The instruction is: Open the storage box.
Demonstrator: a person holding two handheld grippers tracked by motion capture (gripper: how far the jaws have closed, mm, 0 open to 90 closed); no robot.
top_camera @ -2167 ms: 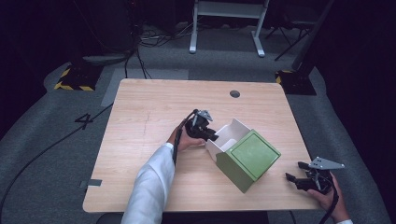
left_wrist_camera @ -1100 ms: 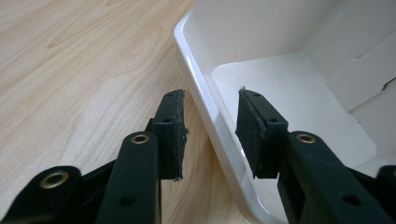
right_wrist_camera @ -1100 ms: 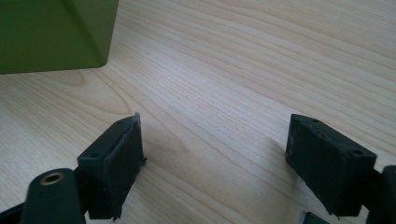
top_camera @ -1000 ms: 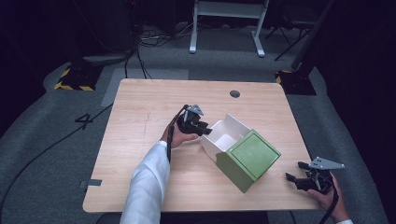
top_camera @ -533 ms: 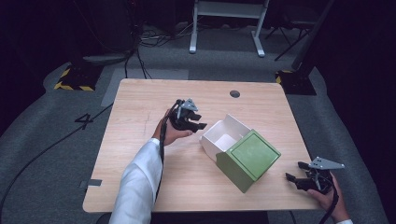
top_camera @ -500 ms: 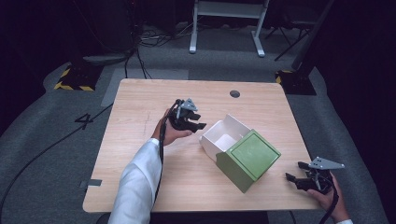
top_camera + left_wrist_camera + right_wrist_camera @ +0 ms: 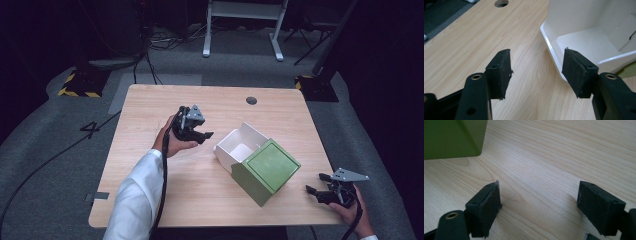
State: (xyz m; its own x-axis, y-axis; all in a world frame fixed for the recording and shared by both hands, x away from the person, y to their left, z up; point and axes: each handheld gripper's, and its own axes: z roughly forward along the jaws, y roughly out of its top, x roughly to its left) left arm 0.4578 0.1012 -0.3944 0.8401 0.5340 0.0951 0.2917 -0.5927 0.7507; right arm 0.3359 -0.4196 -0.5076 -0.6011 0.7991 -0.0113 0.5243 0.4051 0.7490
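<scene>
A green box (image 7: 267,170) lies on the wooden table (image 7: 150,115), with a white inner tray (image 7: 240,145) sticking out of its far left end. My left gripper (image 7: 205,136) hovers to the left of the tray, clear of its rim. Its jaws have just been opening and nothing is between them. In the left gripper view the gripper (image 7: 536,72) points at the bare wood beside the empty white tray (image 7: 584,42). My right gripper (image 7: 316,183) rests open near the table's front right corner. In the right gripper view it (image 7: 539,205) faces bare wood with a corner of the green box (image 7: 451,137) ahead.
A round cable hole (image 7: 251,100) sits near the table's far edge. A metal frame stand (image 7: 245,25) and cables lie on the dark floor beyond the table. The right gripper is close to the table's front right edge.
My left gripper has drawn back from the white tray, to the left and upward, and its jaws have opened. The right gripper and the box have stayed put.
</scene>
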